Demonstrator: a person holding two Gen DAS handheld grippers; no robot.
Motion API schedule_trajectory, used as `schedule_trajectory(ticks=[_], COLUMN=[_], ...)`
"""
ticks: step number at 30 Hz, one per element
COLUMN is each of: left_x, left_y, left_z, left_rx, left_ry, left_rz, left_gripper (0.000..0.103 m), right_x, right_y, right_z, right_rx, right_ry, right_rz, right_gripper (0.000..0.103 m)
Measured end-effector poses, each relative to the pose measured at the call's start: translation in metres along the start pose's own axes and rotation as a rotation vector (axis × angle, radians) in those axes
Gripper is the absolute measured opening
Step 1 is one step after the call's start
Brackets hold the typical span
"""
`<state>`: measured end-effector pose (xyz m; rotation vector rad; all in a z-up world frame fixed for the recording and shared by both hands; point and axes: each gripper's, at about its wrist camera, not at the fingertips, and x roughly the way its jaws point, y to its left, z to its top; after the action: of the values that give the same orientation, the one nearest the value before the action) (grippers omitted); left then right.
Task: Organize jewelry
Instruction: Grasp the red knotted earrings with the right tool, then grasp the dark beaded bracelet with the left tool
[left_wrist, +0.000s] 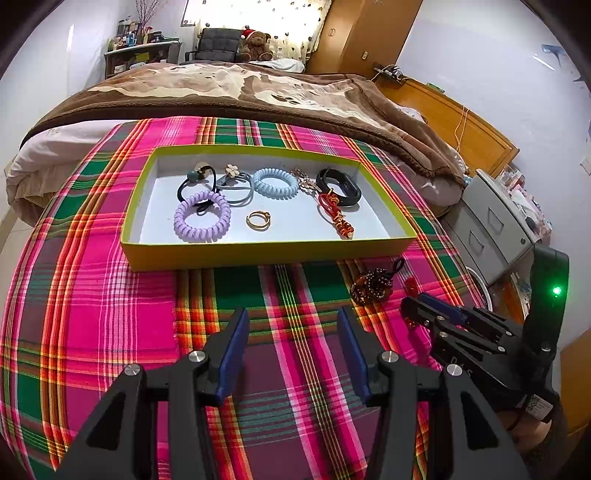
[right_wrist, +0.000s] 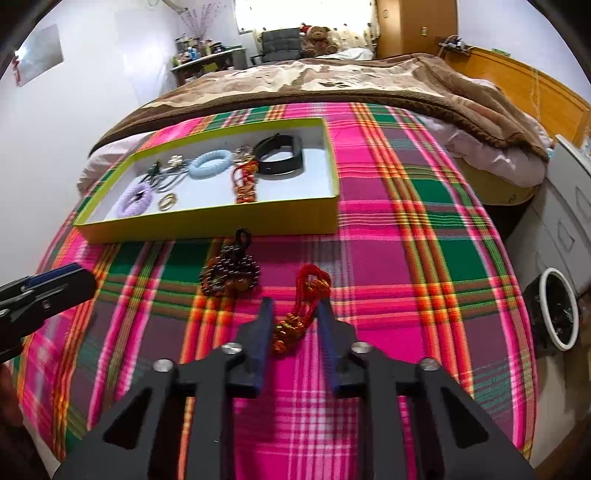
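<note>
Yellow-rimmed tray (left_wrist: 271, 254) on plaid cloth (left_wrist: 110, 314) over the bed: holds purple coil tie (left_wrist: 202, 217), blue coil tie (left_wrist: 275, 182), gold ring (left_wrist: 258, 220), black band (left_wrist: 339, 185), red knotted cord (left_wrist: 338, 218), flower hair ties (left_wrist: 231, 172).

Near the tray's right end, on the cloth: dark beaded bracelet (right_wrist: 231, 275).

Red-and-gold tassel cord (right_wrist: 299, 314): lies between the right gripper's (right_wrist: 295, 317) open fingers, which do not clamp it.

Left gripper (left_wrist: 291, 332): open, empty, over bare cloth.
</note>
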<state>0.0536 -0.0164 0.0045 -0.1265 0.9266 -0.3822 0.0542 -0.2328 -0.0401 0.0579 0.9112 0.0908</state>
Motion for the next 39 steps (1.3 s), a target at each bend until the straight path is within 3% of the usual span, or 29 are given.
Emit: schedule_trajectory(ticks=[8, 22, 33, 39], left_x=[0.004, 0.022, 0.049, 0.064], left_y=[-0.007, -0.032, -0.059, -0.073], left_z=[0.0, 0.008, 0.018, 0.019], left_rx=[0.009, 0.053, 0.098, 0.155], left_ry=[0.014, 0.034, 0.073, 0.099], left_rz=[0.007, -0.011, -0.077, -0.044], left_gripper=[0.051, 0.051, 0.055, 0.055], right_x=[-0.007, -0.032, -0.045, -0.043], right_y=[-0.01, -0.042, -0.059, -0.064], right_z=[-0.003, -0.007, -0.012, -0.014], right_rx=[0.032, 0.112, 0.134, 0.144], right_ry=[-0.011, -0.079, -0.11, -0.106], right_rz=[0.045, 0.094, 0.102, 0.105], right_gripper=[0.011, 0.01, 0.01, 0.01])
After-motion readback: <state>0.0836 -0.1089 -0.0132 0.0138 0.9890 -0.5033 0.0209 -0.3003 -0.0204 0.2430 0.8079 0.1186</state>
